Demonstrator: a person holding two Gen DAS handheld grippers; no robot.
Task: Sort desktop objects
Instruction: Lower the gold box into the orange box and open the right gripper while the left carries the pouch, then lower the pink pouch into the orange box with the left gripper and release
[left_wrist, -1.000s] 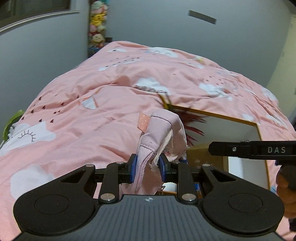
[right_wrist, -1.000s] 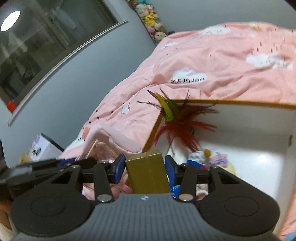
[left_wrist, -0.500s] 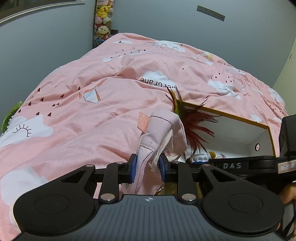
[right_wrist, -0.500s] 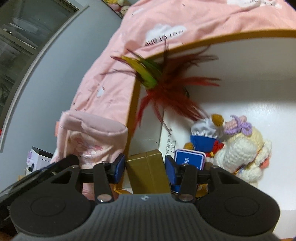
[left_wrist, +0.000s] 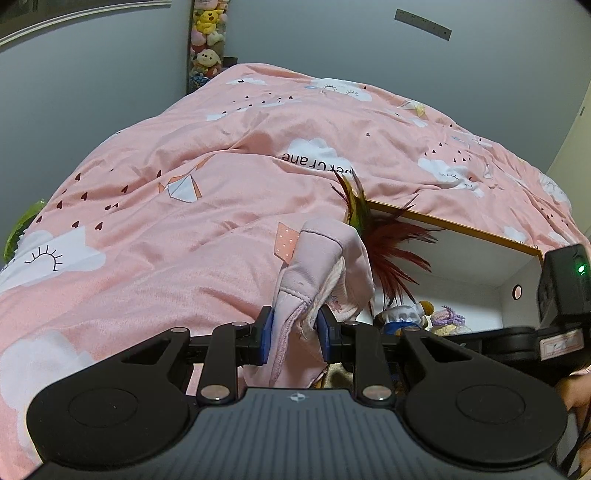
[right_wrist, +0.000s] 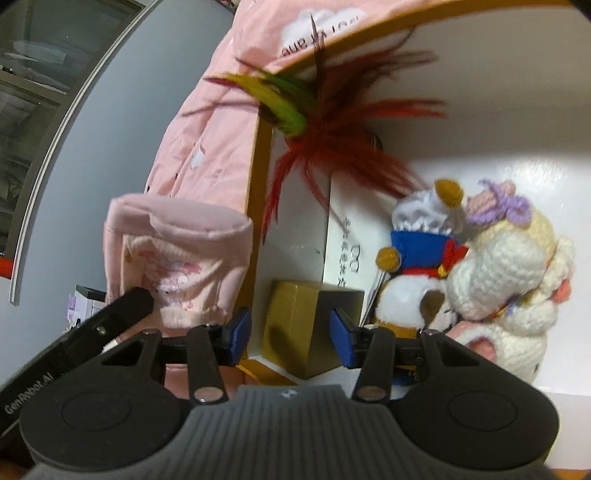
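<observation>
1. Between the right gripper's (right_wrist: 291, 336) jaws stands the gold rectangular cardboard box (right_wrist: 301, 328), set down in the white storage box (right_wrist: 480, 110); small gaps on both sides suggest it is already let go (hard to be sure).
2. Left gripper (left_wrist: 294, 334) jaws clamp the pink fabric pouch (left_wrist: 317, 273).
3. Placing step; next, back the right gripper away cleanly.

The pink quilt (left_wrist: 221, 206) carries black print, upside down from the left wrist, reading "...ekCrane" on a white cloud just behind the feathers (left_wrist: 388, 243). In the right wrist view, "GenRobot.AI" runs in grey letters along the black arm of the left tongs (right_wrist: 44, 391). A white card (right_wrist: 351, 243) beside the feathers bears characters too small to read.
</observation>
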